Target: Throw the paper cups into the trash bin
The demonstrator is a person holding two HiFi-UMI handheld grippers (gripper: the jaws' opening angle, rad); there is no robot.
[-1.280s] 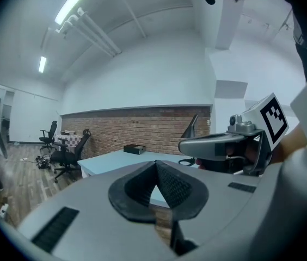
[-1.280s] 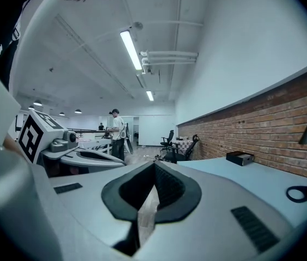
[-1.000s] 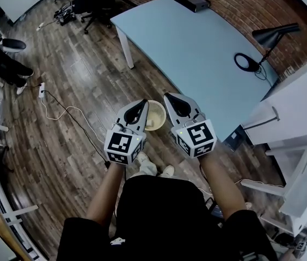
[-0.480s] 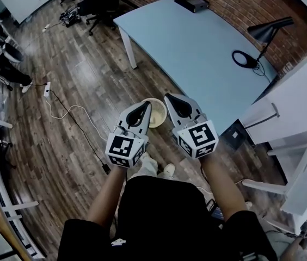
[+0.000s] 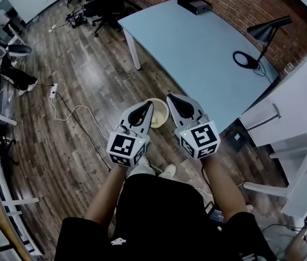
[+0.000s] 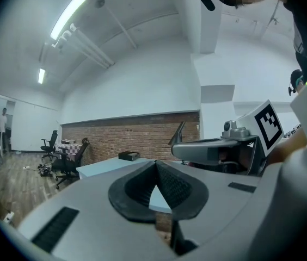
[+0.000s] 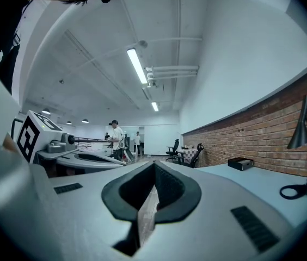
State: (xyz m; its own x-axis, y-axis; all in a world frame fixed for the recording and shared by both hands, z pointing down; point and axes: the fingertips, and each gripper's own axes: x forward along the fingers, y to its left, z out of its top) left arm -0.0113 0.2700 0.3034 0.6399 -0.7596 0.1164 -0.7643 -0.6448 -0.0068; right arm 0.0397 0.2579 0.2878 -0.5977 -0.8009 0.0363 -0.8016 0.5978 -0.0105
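- Left gripper (image 5: 141,112) and right gripper (image 5: 176,103) side by side, pointing level; both clamped tight (nothing between jaws).
- Trash bin (image 5: 164,109): round, cream, on floor, showing between their tips.

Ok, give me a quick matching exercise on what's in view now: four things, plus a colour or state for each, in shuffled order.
Things:
1 table
2 lamp
3 trash bin
4 right gripper

Colours or states:
a shut, nothing between the jaws
b beige, on the floor
c light blue
d black

Pairs: 1-c, 2-d, 3-b, 4-a
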